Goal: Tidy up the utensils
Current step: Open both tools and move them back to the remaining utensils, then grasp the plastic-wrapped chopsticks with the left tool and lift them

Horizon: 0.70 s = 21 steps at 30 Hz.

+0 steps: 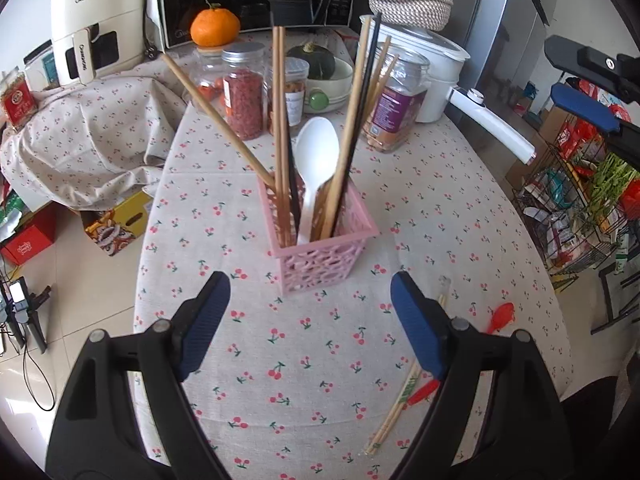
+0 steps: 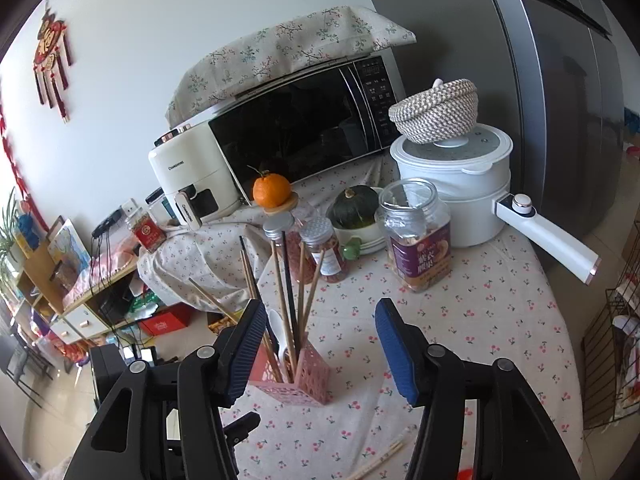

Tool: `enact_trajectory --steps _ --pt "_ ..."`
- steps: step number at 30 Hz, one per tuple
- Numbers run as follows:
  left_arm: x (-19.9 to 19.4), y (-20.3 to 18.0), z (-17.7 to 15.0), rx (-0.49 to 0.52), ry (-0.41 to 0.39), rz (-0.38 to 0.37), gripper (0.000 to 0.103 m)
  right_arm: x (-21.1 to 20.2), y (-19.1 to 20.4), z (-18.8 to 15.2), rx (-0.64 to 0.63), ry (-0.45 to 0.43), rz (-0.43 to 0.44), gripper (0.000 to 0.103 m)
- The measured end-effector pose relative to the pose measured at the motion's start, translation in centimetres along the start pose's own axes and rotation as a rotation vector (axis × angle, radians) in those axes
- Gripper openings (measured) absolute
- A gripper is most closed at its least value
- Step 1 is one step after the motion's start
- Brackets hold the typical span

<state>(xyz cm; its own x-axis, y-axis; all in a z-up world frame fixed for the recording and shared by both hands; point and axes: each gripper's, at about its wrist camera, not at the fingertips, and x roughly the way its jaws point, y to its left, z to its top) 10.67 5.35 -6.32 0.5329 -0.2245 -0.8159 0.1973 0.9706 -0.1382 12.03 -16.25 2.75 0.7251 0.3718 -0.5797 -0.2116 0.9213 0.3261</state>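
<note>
So here's where the tidy-up stands, working outward from the near edge of the tabletop (image 1: pixel 304 364).

Closest in, the left gripper (image 1: pixel 310 300) hangs over the cherry-print cloth with its jaws spread wide and nothing between them. Just off its right-hand finger, near the front right edge of the tabletop, a pair of pale wrapped chopsticks (image 1: pixel 394 412) lies flat on the cloth, partly hidden by that finger. Those look like the main leftover. There's also a small red thing (image 1: pixel 501 316) near the right edge, can't tell what it is.

The right gripper (image 2: pixel 320 320) sits a bit higher, jaws open roughly halfway and empty too. No earlier shot to compare, so I'll just say neither one has hold of anything.

Next out, around the middle of the tabletop, is the pink holder (image 1: pixel 324 240). It's already pretty full: several wooden chopsticks (image 1: pixel 280 128) standing or leaning at different angles, a couple of black chopsticks (image 1: pixel 362 108), and a white spoon (image 1: pixel 316 156) upright in the middle.

Toward the back edge it's just kitchen clutter: spice jars (image 1: pixel 244 92), a bigger jar (image 1: pixel 396 100), a white pot (image 2: pixel 452 184) with a woven basket (image 2: pixel 436 110) on it, an orange (image 1: pixel 215 26) and the microwave (image 2: pixel 304 120).

My guess: mostly done, with the loose pair on the cloth left to drop into the holder.
</note>
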Motion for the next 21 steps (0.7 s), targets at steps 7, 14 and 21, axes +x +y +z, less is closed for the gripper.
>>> enact_trajectory --steps 7,14,21 --pt "3.4 -3.0 -1.5 0.020 0.180 -0.105 0.083 -0.1 -4.7 -3.3 0.037 0.132 -0.074 0.074" --pt "5.3 -6.1 -2.5 0.084 0.252 -0.119 0.083 1.2 -8.3 -7.6 -0.020 0.319 -0.219 0.076" --pt "6.9 -8.1 -2.8 0.116 0.316 -0.199 0.063 2.3 -12.6 -11.3 0.091 0.482 -0.216 0.077"
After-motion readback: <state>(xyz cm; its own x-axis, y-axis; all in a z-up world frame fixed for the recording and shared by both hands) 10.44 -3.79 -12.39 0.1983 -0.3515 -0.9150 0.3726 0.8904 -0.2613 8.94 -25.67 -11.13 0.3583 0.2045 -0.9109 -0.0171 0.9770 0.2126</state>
